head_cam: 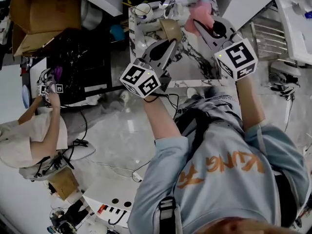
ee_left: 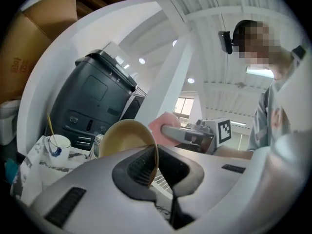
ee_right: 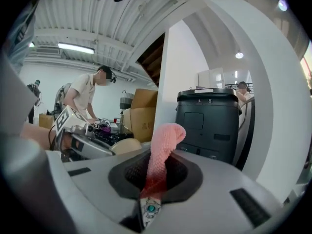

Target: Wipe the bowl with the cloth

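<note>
Over the marble worktop (head_cam: 195, 65), both arms stretch forward. The left gripper (head_cam: 170, 42) pinches the tan bowl (head_cam: 170, 29) by its rim; the right gripper (head_cam: 199, 24) clamps the pink cloth (head_cam: 202, 12).

Our head camera looks steeply down at the marble desk (head_cam: 190, 67), with the left tool (head_cam: 169, 44) and right tool (head_cam: 199, 24) reaching away from us. Each tool camera rides close behind its own jaws, tilted upward. The left one faces the right tool, the right one the left; both catch the black bin (ee_left: 92, 101) beyond the tips.
</note>
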{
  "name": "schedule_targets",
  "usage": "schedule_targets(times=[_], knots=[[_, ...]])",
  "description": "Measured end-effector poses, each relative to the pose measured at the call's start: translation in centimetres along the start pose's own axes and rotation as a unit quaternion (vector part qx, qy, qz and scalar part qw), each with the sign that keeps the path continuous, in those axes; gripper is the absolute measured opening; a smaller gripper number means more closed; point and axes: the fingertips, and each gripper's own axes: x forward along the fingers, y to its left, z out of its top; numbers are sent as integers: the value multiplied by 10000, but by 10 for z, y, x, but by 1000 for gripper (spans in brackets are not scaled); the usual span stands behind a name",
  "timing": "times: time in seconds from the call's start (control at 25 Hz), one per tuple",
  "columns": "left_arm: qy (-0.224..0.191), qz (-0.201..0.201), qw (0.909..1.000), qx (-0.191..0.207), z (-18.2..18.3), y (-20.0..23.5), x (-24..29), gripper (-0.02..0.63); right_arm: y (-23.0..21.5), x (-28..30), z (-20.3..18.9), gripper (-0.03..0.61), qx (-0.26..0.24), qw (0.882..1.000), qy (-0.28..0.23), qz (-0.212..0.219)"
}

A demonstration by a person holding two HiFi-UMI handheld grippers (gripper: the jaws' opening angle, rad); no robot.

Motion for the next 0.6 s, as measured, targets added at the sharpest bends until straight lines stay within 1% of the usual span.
schedule_targets(times=[0.12, 0.24, 0.36, 0.48, 0.6], knots=[[93, -124, 9998, 94, 1, -3, 0, 35, 12, 3, 3, 49, -351, 9992, 100, 167], [253, -158, 9993, 206, -1, -4, 3, 35, 30, 5, 2, 49, -797, 9951, 267, 516], [393, -273, 9982, 364, -2, -8, 6, 34, 51, 9, -1, 49, -1354, 9857, 489, 875], [577, -396, 9961, 536, -5, -13, 13, 34, 70, 11, -5, 49, -1852, 9723, 682, 1251], [786, -486, 9934, 676, -9, -16, 14, 35, 81, 13, -5, 49, -2039, 9646, 766, 1488]])
